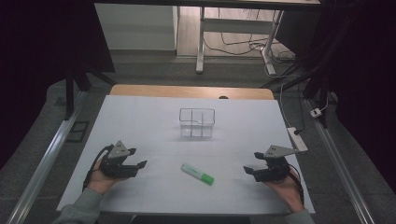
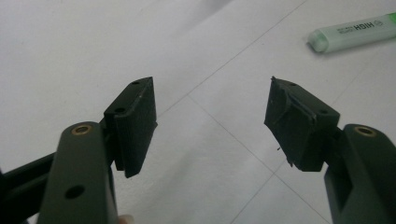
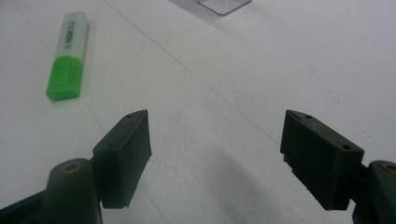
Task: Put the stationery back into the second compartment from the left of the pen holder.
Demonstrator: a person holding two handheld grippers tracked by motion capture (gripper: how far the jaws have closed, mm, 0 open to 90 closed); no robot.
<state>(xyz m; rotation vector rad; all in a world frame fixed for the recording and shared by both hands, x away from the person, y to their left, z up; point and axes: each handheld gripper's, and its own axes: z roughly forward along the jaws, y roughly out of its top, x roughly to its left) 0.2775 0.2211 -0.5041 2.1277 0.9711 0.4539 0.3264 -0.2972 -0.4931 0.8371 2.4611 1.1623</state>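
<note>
A green highlighter (image 1: 197, 173) lies flat on the white table cover, near the front middle, its bright green cap end toward the right. It appears at the upper right of the left gripper view (image 2: 353, 32) and at the upper left of the right gripper view (image 3: 68, 55). Behind it stands a clear plastic divided box (image 1: 196, 122), whose corner shows in the right gripper view (image 3: 223, 5). My left gripper (image 1: 136, 158) rests left of the highlighter, open and empty (image 2: 211, 121). My right gripper (image 1: 253, 163) rests to its right, also open and empty (image 3: 215, 154).
The white cover (image 1: 140, 121) spans the wooden table (image 1: 140, 89). A white power strip (image 1: 297, 138) lies at the table's right edge. Metal rails (image 1: 51, 149) run along both sides on the floor. Desk legs and cables (image 1: 243, 46) stand beyond the far edge.
</note>
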